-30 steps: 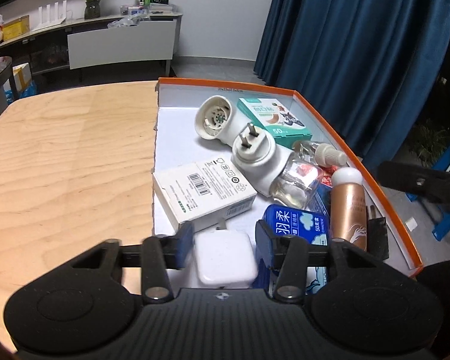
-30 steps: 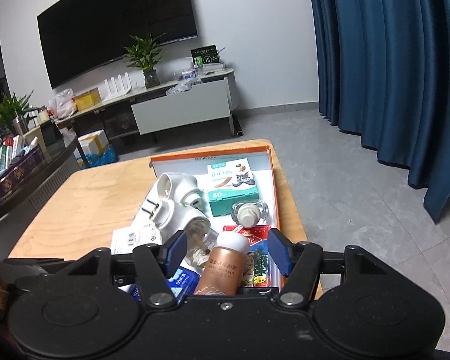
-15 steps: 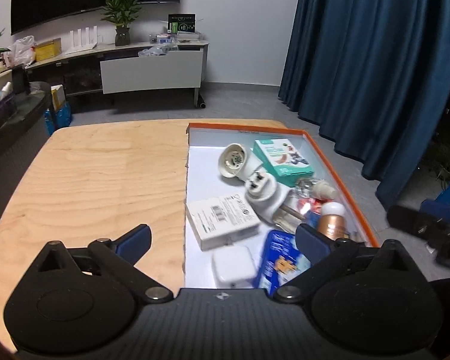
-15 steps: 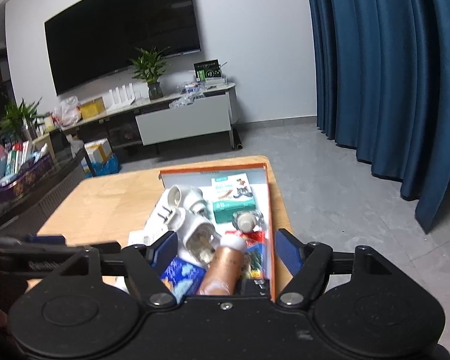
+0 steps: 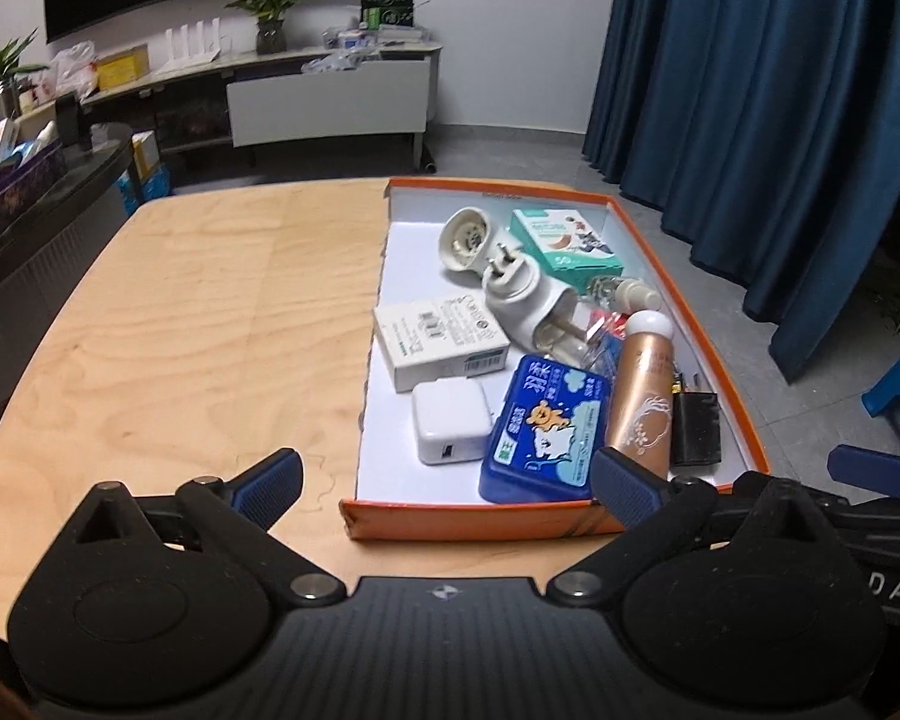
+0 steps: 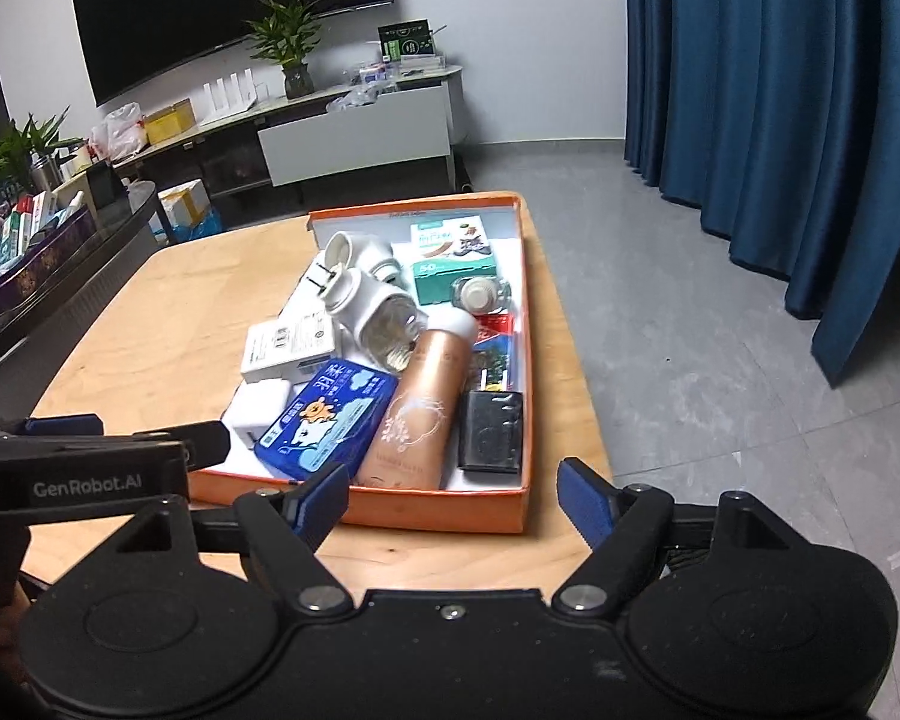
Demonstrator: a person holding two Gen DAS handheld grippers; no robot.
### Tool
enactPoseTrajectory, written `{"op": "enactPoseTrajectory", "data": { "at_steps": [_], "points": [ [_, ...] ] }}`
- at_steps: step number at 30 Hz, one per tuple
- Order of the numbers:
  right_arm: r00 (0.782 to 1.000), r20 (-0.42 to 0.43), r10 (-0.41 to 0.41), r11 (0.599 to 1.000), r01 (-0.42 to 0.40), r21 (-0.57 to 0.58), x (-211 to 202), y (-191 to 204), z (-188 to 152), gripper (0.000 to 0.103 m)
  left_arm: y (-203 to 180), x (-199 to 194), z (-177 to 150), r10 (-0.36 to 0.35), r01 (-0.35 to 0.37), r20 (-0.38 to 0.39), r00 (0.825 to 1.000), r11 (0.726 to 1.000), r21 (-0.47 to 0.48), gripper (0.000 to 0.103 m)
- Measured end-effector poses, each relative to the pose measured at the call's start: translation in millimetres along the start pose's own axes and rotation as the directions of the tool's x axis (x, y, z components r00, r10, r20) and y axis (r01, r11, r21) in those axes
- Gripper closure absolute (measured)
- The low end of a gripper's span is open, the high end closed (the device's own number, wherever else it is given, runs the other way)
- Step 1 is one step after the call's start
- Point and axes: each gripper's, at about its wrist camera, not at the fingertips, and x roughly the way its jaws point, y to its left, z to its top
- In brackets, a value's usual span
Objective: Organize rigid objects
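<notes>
An orange-walled tray [image 5: 468,519] on the wooden table holds a white charger [image 5: 450,420], a blue case [image 5: 546,426], a copper bottle [image 5: 642,390], a black adapter [image 5: 697,429], a white box [image 5: 438,339], white plug-in units [image 5: 510,276] and a teal box [image 5: 564,243]. My left gripper [image 5: 447,483] is wide open just short of the tray's near wall, with nothing between its pads. My right gripper [image 6: 453,498] hovers before the same wall [image 6: 426,510]; its jaws are opening and hold nothing. The bottle [image 6: 420,414] and blue case [image 6: 324,414] lie beyond it.
Bare wooden tabletop [image 5: 210,330] stretches left of the tray. The table's right edge [image 6: 576,396] runs close beside the tray, with grey floor and blue curtains [image 6: 780,90] beyond. A dark cabinet [image 5: 42,222] stands to the left.
The left gripper let go of the white charger, opened wide and drew back and up. The right gripper's jaws widened away from the copper bottle and it pulled back too.
</notes>
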Motion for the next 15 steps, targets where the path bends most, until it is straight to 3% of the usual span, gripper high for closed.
{"op": "enactPoseTrajectory", "data": {
  "at_steps": [15],
  "points": [
    [1.0,-0.012,0.002,0.999,-0.002,-0.033,4.9,12.2,0.3,0.013,3.9,3.2,-2.5,0.026,-0.026,-0.013,1.0,1.0,-0.016,0.0]
  ]
}}
